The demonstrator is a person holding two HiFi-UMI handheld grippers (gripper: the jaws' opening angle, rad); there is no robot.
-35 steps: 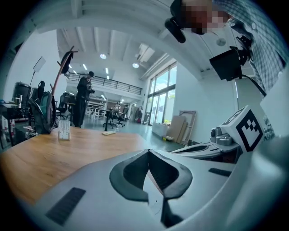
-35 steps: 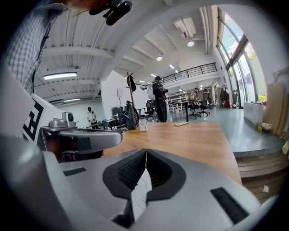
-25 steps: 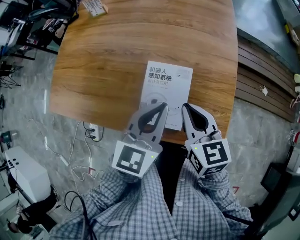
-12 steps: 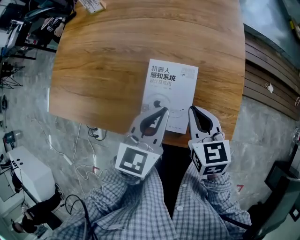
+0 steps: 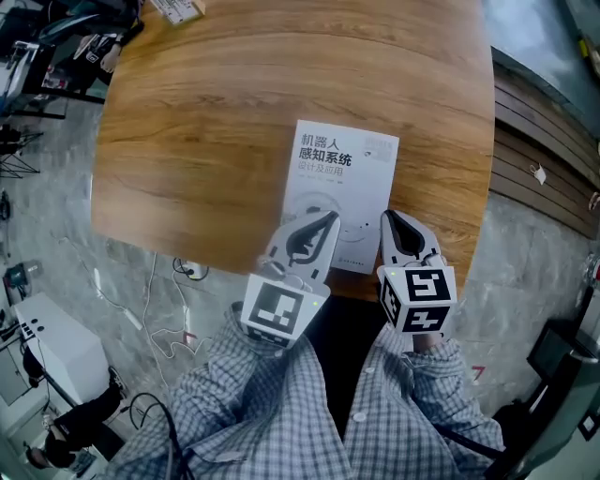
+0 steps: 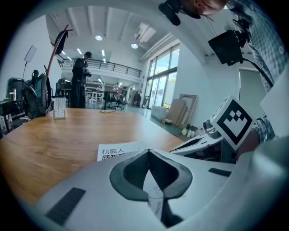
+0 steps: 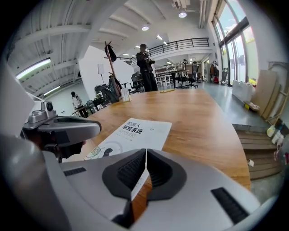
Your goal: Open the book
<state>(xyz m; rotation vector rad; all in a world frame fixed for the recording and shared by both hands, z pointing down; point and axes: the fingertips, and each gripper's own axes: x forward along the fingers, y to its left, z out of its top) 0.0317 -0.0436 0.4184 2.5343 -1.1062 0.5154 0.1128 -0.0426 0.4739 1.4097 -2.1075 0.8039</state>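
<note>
A closed white book [image 5: 342,187] with black print lies flat near the front edge of the wooden table [image 5: 216,122]. My left gripper [image 5: 329,218] hovers over the book's near left part, jaws shut with nothing between them. My right gripper [image 5: 388,217] hangs beside the book's near right corner, also shut and empty. In the left gripper view the book [image 6: 118,151] shows just beyond the closed tips [image 6: 148,150]. In the right gripper view the book [image 7: 133,134] lies ahead and left of the closed tips [image 7: 146,150], with the left gripper [image 7: 63,128] at the left.
A small card stand [image 5: 178,9] sits at the table's far edge. Cables and equipment [image 5: 159,309] lie on the floor to the left. Wooden steps [image 5: 534,159] run along the right. A person [image 7: 146,65] stands far off in the hall.
Both grippers have sunk towards the table and the book's near edge, staying shut. The book has not moved on the table.
</note>
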